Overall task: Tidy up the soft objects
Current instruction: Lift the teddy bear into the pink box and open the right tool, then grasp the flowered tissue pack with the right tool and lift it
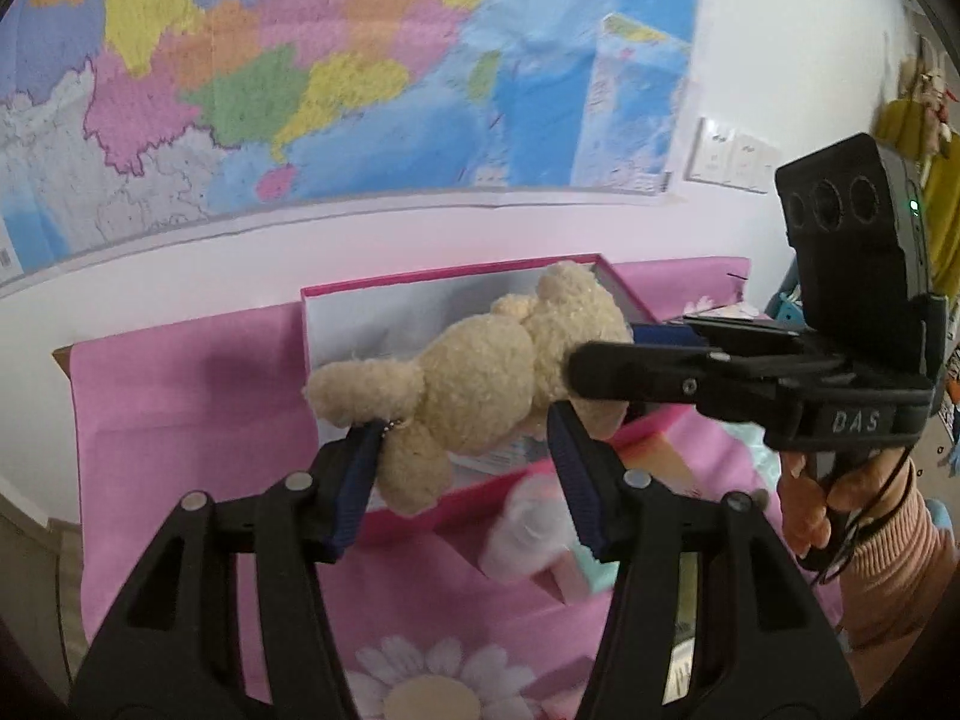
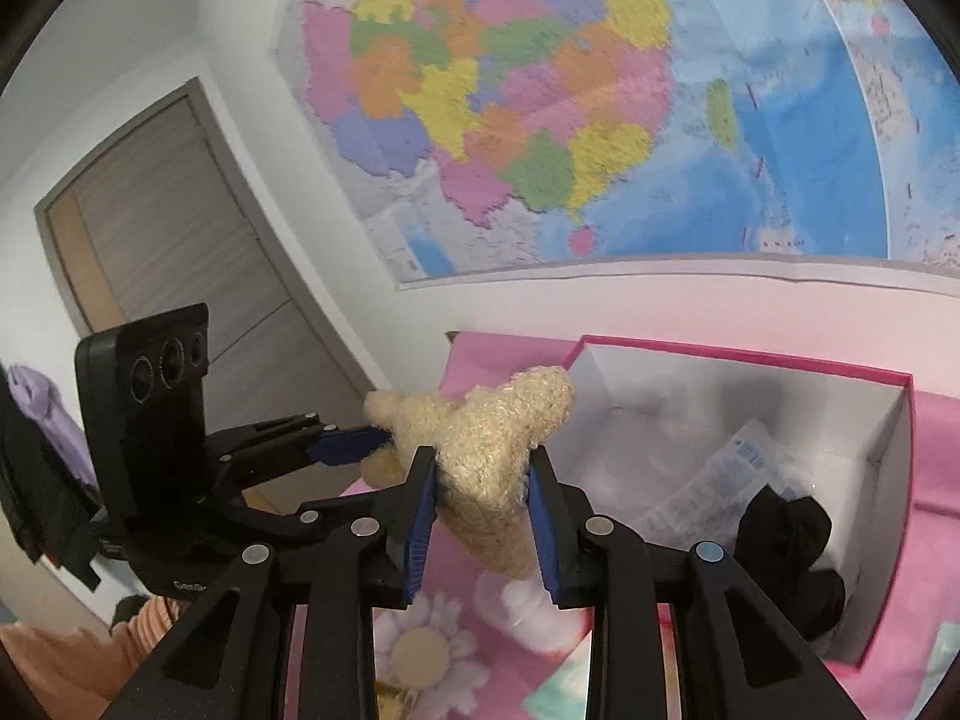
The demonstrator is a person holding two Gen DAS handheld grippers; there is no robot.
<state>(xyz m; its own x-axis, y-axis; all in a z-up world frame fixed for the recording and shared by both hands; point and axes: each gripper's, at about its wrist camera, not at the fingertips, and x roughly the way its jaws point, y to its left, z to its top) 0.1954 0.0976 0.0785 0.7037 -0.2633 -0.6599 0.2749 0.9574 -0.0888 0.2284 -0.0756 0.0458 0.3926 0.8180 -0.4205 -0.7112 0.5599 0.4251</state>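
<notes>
- Above the pink-walled box (image 1: pixel 420 294), you hold the cream teddy bear (image 1: pixel 480 384) in the air with both tools.
- Your left gripper (image 1: pixel 462 456) has its blue pads on either side of the bear's lower body and leg; whether they press it, you cannot tell from the left wrist view.
- Your right gripper (image 2: pixel 483 510) pinches the bear's plush between its blue pads.
- In the box: a black soft item (image 2: pixel 792 546) and a printed plastic packet (image 2: pixel 714 480).
- Below the bear, on the pink flowered cloth (image 1: pixel 180 396), lies a white-pink soft toy (image 1: pixel 528 534).
- Behind: wall map (image 1: pixel 300 72), grey door (image 2: pixel 162 228).
</notes>
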